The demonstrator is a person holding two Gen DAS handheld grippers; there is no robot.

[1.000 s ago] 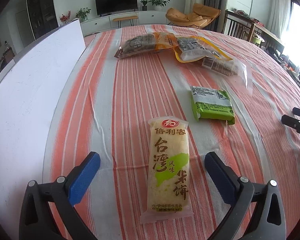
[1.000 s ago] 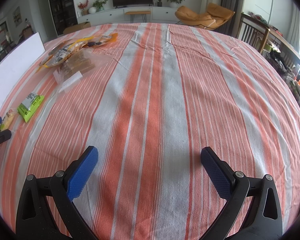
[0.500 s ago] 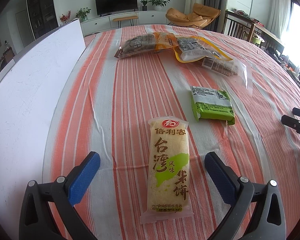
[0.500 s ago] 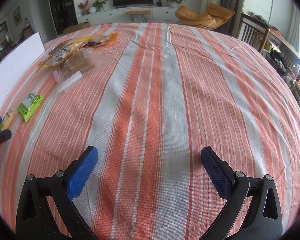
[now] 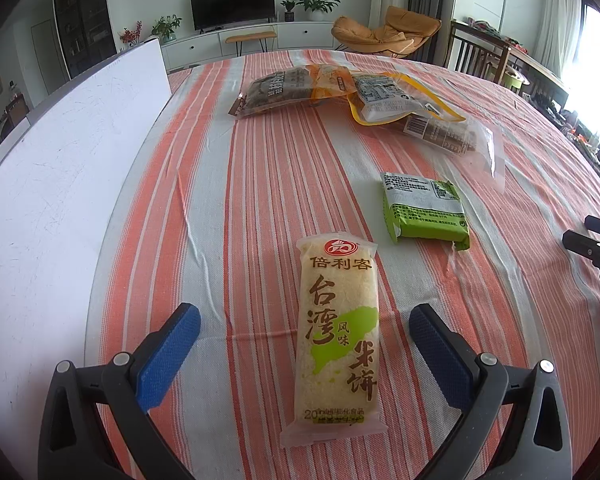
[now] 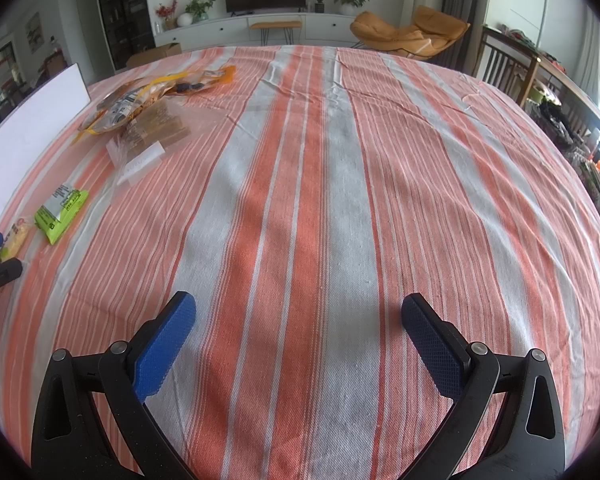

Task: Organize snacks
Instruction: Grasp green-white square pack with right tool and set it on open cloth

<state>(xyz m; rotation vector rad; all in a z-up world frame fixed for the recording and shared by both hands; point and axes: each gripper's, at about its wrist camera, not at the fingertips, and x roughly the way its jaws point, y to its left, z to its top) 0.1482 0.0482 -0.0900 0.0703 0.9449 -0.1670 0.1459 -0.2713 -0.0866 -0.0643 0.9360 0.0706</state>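
Observation:
A long rice-cracker pack (image 5: 338, 332) with a green patch lies flat on the striped cloth, between the open fingers of my left gripper (image 5: 304, 326). A green snack packet (image 5: 424, 210) lies beyond it to the right. Further back lie a dark bag (image 5: 278, 90), a yellow-edged bag (image 5: 392, 98) and a clear bag of biscuits (image 5: 448, 134). My right gripper (image 6: 298, 318) is open and empty over bare cloth. In the right wrist view the green packet (image 6: 62, 210) and the snack pile (image 6: 148, 108) sit far left.
A white board (image 5: 48, 184) stands along the table's left edge. The striped tablecloth (image 6: 320, 184) covers a round table. The right gripper's tips (image 5: 592, 240) show at the right edge of the left wrist view. Chairs stand beyond the far right edge.

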